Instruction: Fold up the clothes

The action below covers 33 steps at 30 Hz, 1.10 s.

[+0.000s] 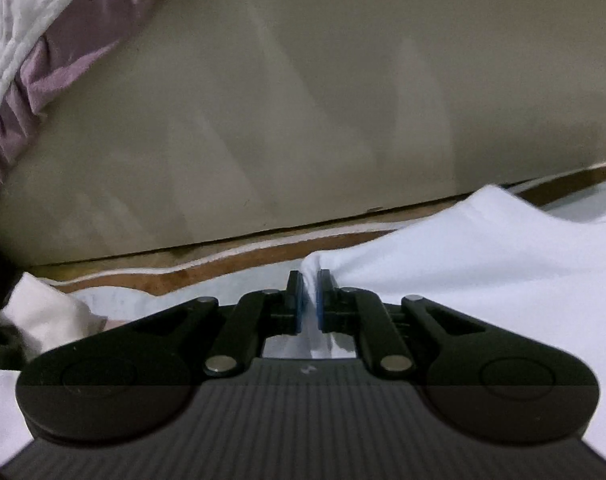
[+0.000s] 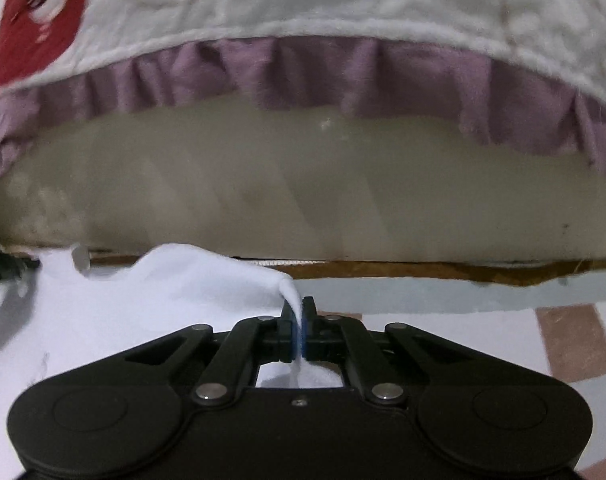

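Observation:
A white garment (image 1: pixel 483 264) lies spread over the work surface and fills the right half of the left wrist view. My left gripper (image 1: pixel 311 280) is shut on a pinched fold of its edge, the cloth standing up between the blue pads. In the right wrist view the same white garment (image 2: pixel 163 292) stretches off to the left. My right gripper (image 2: pixel 301 306) is shut on another raised corner of it, a thin ridge of cloth caught between the jaws. How the rest of the garment lies is hidden under both gripper bodies.
Straight ahead rises a beige mattress side (image 2: pixel 303 188), topped by a white quilt with a mauve frill (image 2: pixel 303 68) and red print. A brown strip (image 1: pixel 183 272) runs along its foot. A pink-and-white checked cloth (image 2: pixel 571 340) lies at the right. Pale crumpled fabric (image 1: pixel 43 312) sits at the far left.

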### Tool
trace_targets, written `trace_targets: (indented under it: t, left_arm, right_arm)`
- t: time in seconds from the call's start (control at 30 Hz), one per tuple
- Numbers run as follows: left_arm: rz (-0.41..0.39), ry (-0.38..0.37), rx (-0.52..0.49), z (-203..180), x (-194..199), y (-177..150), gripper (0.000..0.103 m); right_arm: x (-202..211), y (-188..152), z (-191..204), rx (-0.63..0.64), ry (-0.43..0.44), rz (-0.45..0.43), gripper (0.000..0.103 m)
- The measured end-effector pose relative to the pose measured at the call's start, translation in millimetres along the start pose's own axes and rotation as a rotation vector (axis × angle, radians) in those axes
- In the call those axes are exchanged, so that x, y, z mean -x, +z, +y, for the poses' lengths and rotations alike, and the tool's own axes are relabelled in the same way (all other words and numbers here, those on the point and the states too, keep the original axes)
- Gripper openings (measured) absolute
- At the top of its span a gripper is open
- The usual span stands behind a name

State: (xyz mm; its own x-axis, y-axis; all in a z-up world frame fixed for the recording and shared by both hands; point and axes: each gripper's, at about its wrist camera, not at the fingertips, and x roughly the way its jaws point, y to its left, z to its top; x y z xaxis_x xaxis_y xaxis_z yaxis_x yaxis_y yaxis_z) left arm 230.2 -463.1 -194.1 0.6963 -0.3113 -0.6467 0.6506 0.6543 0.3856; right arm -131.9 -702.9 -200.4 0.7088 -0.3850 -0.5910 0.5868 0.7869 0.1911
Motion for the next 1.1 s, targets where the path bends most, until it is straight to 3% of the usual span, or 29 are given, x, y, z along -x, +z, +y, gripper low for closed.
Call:
trace_targets:
  t: [0.1, 0.13, 0.2, 0.23, 0.27, 0.3, 0.33, 0.4, 0.5, 0.57, 0.7, 0.83, 0.9, 0.97, 1.1]
  left_arm:
    - [0.008, 0.106, -0.069, -25, -5, -2, 0.014]
    - [0.027, 0.13, -0.061, -28, -2, 0, 0.019]
    - [0.063, 0.14, -0.016, -29, 6, 4, 0.035]
    - [0.075, 0.095, 0.05, -23, 15, 4, 0.044]
    - [0.085, 0.045, 0.125, -17, 27, 4, 0.046]
    - [0.093, -0.008, 0.181, -14, 40, 1, 0.046]
    - [0.1, -0.062, 0.228, -13, 55, -4, 0.046]
    - [0.117, -0.169, 0.292, -18, 86, -17, 0.046]
    - [0.147, -0.32, 0.297, -47, 132, -45, 0.046]
    - [0.152, -0.389, 0.27, -70, 161, -55, 0.046]
    - [0.149, -0.473, 0.225, -118, 209, -68, 0.047]
    - [0.172, -0.531, 0.258, -137, 232, -77, 0.049]
    - [0.18, -0.532, 0.284, -145, 245, -87, 0.049]
    - [0.201, -0.53, 0.319, -146, 257, -101, 0.049]
    - [0.23, -0.531, 0.375, -146, 265, -124, 0.049]
  right_arm:
    - [-6, 4, -7, -0.062, -0.187, 0.101, 0.002]
    - [-8, 5, -9, -0.083, -0.255, 0.137, 0.013]
    - [6, 16, -37, -0.28, -0.429, 0.25, 0.038]
    - [28, 18, -59, -0.422, -0.383, 0.221, 0.038]
    - [53, 18, -83, -0.573, -0.292, 0.162, 0.038]
    - [76, 15, -102, -0.684, -0.197, 0.114, 0.047]
    - [96, 10, -112, -0.731, -0.159, 0.109, 0.056]
    - [132, -2, -127, -0.793, -0.123, 0.123, 0.056]
    - [183, -42, -138, -0.828, -0.158, 0.103, 0.06]
    - [205, -75, -152, -0.903, -0.224, 0.14, 0.06]
    - [245, -136, -188, -1.127, -0.377, 0.142, 0.061]
    - [259, -171, -223, -1.299, -0.421, 0.055, 0.061]
    - [261, -181, -227, -1.361, -0.358, -0.02, 0.061]
    - [254, -179, -231, -1.338, -0.328, -0.013, 0.061]
    - [245, -164, -237, -1.212, -0.447, -0.039, 0.06]
